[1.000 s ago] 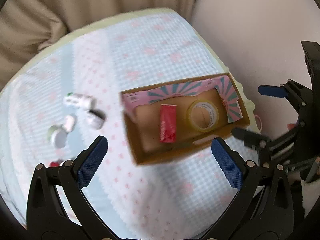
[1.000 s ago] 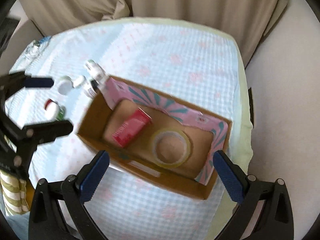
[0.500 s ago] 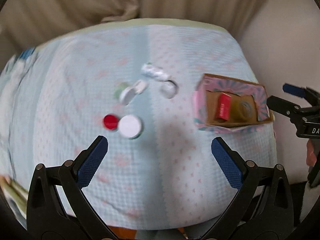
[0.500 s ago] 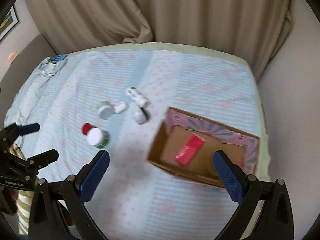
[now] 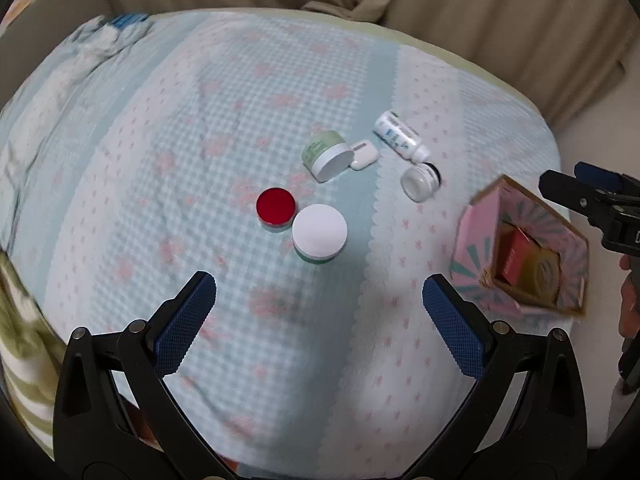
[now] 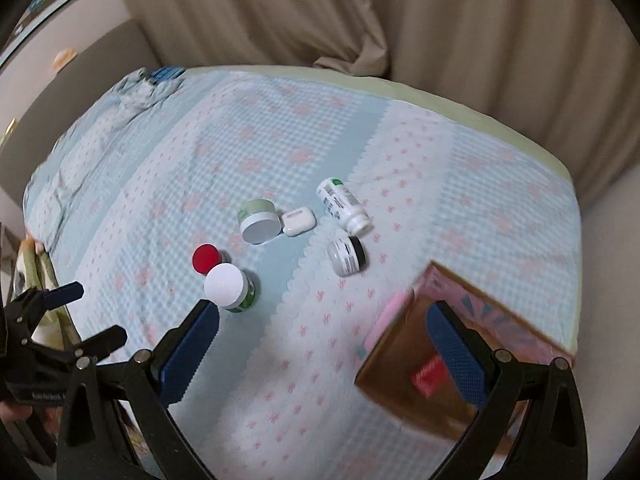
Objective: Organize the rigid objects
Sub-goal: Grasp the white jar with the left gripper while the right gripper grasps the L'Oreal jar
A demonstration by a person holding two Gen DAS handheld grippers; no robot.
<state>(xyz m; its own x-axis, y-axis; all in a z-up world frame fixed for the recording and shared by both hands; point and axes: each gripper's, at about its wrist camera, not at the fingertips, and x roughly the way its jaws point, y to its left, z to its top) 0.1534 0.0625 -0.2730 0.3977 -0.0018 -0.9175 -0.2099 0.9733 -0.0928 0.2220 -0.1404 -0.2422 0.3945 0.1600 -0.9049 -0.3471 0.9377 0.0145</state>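
Jars (image 5: 319,233) and bottle (image 5: 401,136) lie left of the box (image 5: 476,236).

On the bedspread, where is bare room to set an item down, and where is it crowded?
Free: the wide stretch between the red-lidded jar and the crumpled blue cloth, and the strip between the white-lidded green jar and the cardboard box. Crowded: around the tipped green jar, white earbud case and white bottle.

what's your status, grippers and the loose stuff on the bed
Left gripper open, empty. Right gripper open, empty. Six small containers loose on the blanket; white-lidded jar nearest. Box at right holds red carton. Path unobstructed.
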